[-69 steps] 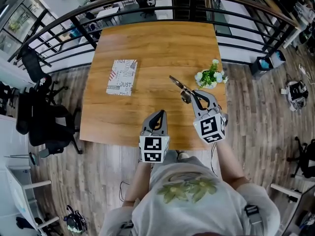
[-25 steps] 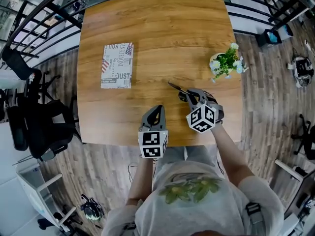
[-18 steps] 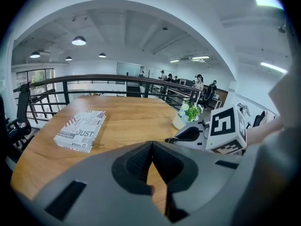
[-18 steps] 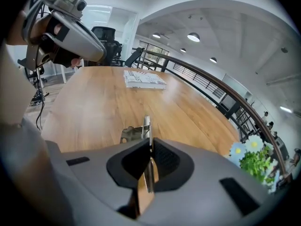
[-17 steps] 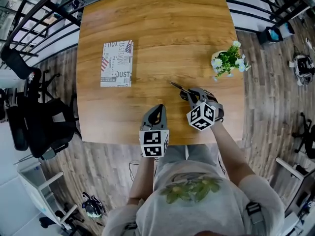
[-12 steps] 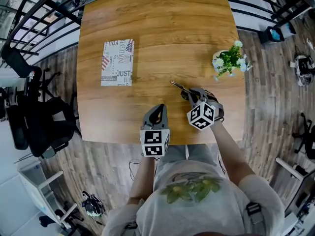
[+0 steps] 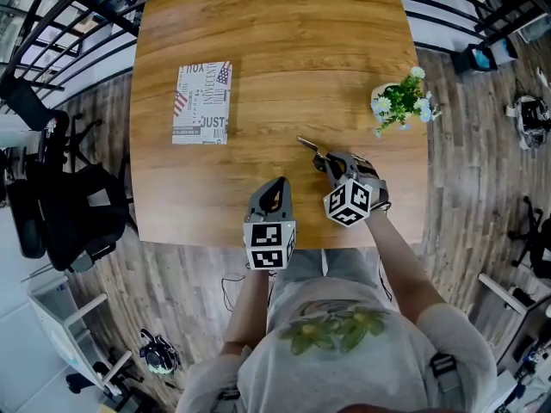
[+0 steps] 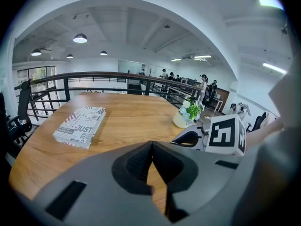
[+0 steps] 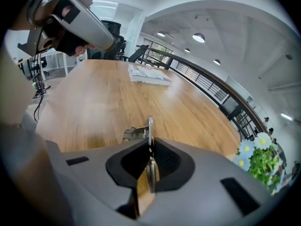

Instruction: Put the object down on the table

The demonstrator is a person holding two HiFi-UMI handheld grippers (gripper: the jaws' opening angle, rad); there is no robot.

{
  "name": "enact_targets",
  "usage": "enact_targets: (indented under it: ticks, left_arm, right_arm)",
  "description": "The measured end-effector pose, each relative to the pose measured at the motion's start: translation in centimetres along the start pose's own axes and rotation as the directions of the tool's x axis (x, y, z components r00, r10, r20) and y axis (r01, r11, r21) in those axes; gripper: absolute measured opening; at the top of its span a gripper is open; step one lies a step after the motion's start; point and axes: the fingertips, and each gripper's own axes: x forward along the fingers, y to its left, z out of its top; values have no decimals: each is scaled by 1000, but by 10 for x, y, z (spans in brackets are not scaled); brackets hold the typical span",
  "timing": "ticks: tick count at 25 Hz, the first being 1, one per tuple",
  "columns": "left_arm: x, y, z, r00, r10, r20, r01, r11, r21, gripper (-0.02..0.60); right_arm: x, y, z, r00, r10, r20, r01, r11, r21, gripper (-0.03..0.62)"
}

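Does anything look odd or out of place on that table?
Nothing is spilled or broken. The one oddity is a metal tool, which stands on edge between the opening jaws of the right gripper rather than lying flat on the table. The printed book lies flat, and the flower pot stands upright.

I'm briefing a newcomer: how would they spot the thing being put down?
On the wooden table, look toward its near right side, short of the potted flowers. A thin metal tool sticks out between the right gripper's opening jaws; it is the only shiny metal thing there.
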Motion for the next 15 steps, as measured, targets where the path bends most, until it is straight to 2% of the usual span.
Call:
enact_targets:
  ticks: [15]
  left_arm:
    - [-7, 1, -12, 1000, 3, -9, -4, 1000, -12, 12]
  right_arm:
    - [5, 22, -5, 1000, 24, -7, -24, 999, -33, 86]
